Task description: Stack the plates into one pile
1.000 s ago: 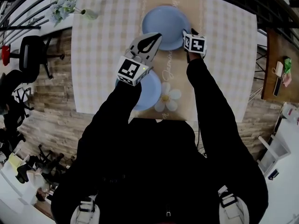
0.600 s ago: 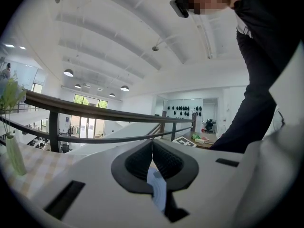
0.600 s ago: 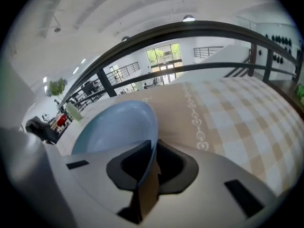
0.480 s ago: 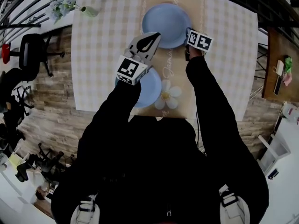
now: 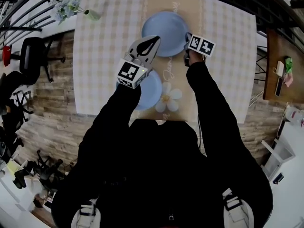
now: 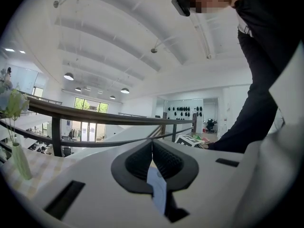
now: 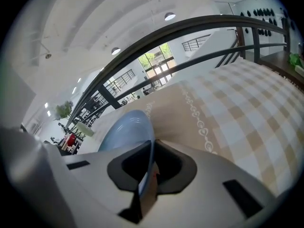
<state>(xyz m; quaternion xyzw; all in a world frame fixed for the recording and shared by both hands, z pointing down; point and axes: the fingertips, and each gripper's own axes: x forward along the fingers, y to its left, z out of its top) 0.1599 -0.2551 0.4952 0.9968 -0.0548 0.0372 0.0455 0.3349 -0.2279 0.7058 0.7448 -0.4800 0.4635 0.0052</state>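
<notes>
The right gripper [image 5: 189, 43] is closing on the right-hand rim of the far plate [image 5: 164, 26]; the rim is standing edge-on between the jaws and the pads are looking to be bearing on it already. The left gripper [image 5: 152, 41] is hanging over the table [image 5: 102, 56] with its jaws pressed together and nothing in them; its nose is tilting up toward the ceiling and its body is hovering above the near plate [image 5: 151, 93].

To do this step well, the pads are, I judge, needing to sit well in on the rim and not merely on its lip; a plate held by one edge is going to be hanging heavy on its free side, so the lift is best kept slow and only high enough to clear the near plate's rim; the set-down is wanting one plate centred over the other before letting go. The left gripper is sitting over the target, so it is probably needing to move aside first.

Both plates are looking alike: round, pale blue, smooth, shallow and empty. The far one is lying on the tan runner [image 5: 175, 72] toward the table's far edge; the near one is lying at the near edge, just beside a printed daisy [image 5: 170, 100]. The two are lying apart, not yet stacked.
</notes>
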